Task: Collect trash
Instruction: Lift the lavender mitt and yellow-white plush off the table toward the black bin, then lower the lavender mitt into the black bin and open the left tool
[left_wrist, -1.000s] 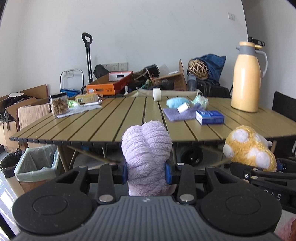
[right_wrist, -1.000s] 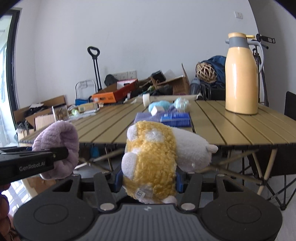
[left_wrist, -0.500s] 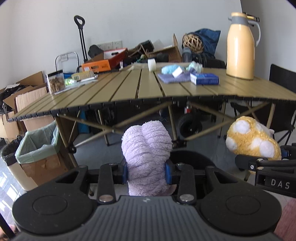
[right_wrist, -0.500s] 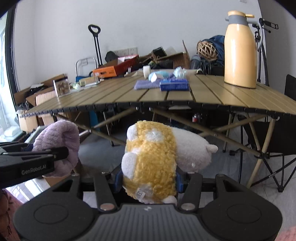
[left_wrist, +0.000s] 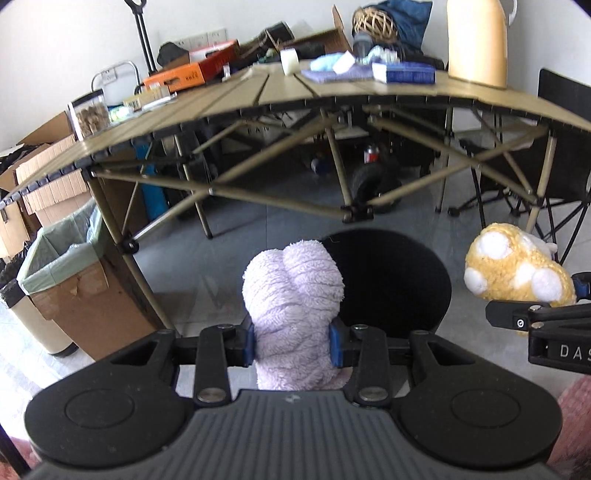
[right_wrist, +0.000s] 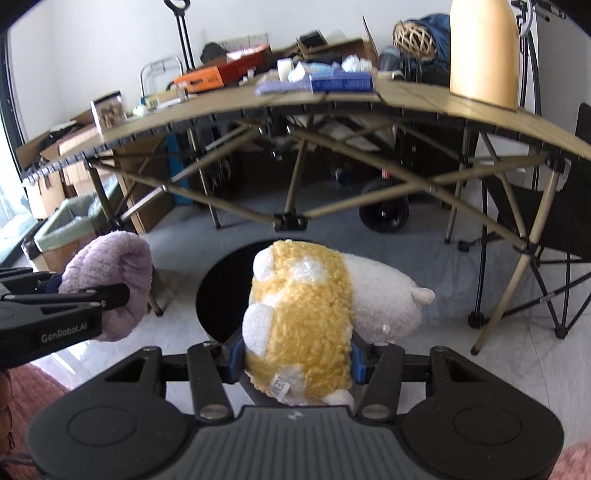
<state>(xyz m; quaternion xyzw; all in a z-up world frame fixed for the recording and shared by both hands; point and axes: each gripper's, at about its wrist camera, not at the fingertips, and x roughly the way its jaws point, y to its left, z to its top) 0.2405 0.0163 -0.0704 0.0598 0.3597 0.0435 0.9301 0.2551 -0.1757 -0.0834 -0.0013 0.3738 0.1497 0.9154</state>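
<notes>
While pinched in tongs (left_wrist: 291, 341): fluffy lilac plush (left_wrist: 291, 295), curly yellow plush (right_wrist: 299, 325).

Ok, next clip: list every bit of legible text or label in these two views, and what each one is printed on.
"GenRobot.AI": side of the left gripper, seen from the right wrist.
"DAS": side of the right gripper, cut off at the frame edge.
Orange box: dark lettering, too blurred to read.
Blue box: print too blurred.
Tag on the yellow plush toy: marks too small.
</notes>
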